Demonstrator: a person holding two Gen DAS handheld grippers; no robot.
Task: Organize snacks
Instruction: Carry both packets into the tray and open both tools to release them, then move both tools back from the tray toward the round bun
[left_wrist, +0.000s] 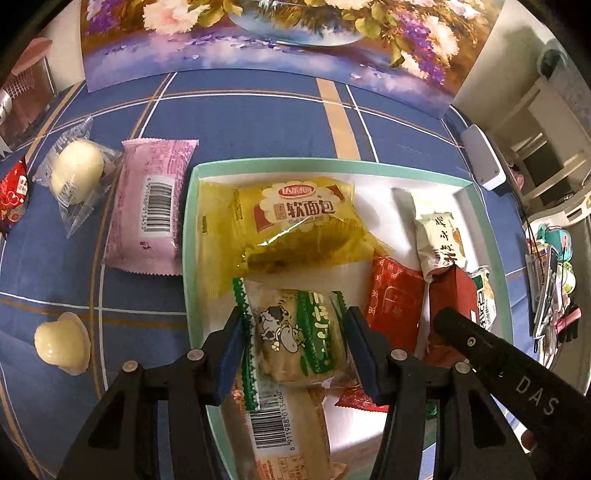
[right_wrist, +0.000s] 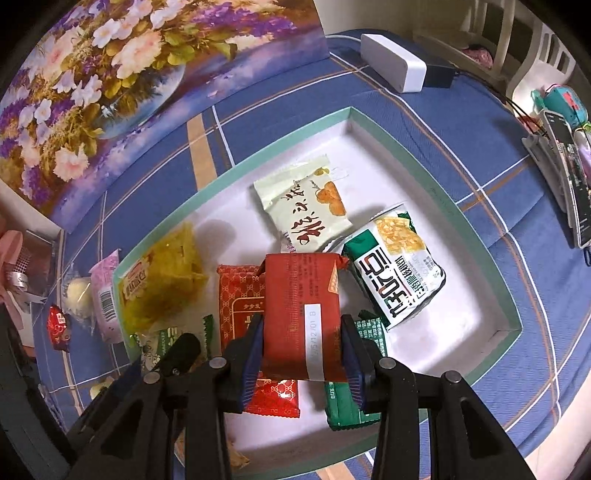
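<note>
Left gripper (left_wrist: 293, 341): I have its blue-padded jaws partly open yet pressed on both sides of the green-and-clear bun packet (left_wrist: 295, 332), a soft crinkly wrapper with a cartoon cow and zigzag ends, held over the tray.
Right gripper (right_wrist: 303, 347): my jaws are closed on the red packet (right_wrist: 303, 314), a smooth rectangular foil pack with a white date strip, also above the tray.
Tray (left_wrist: 332, 164): shallow rectangular box, mint-green rim, matte white floor, sitting on the worktop.
Inside the tray: a glossy yellow bread bag (left_wrist: 291, 221), puffy and translucent; a red patterned flat pack (right_wrist: 240, 295); a cream sachet with brush lettering (right_wrist: 303, 210); a white-and-green pillow bag (right_wrist: 399, 269); a dark green pack (right_wrist: 351, 398) partly under my right jaws.
Outside the tray, left: a pink matte packet (left_wrist: 151, 206) just beside the rim, a round pale bun in clear film (left_wrist: 75, 177), a glossy jelly cup (left_wrist: 62, 343).
Worktop (left_wrist: 258, 122): blue cloth with white and tan lines.
</note>
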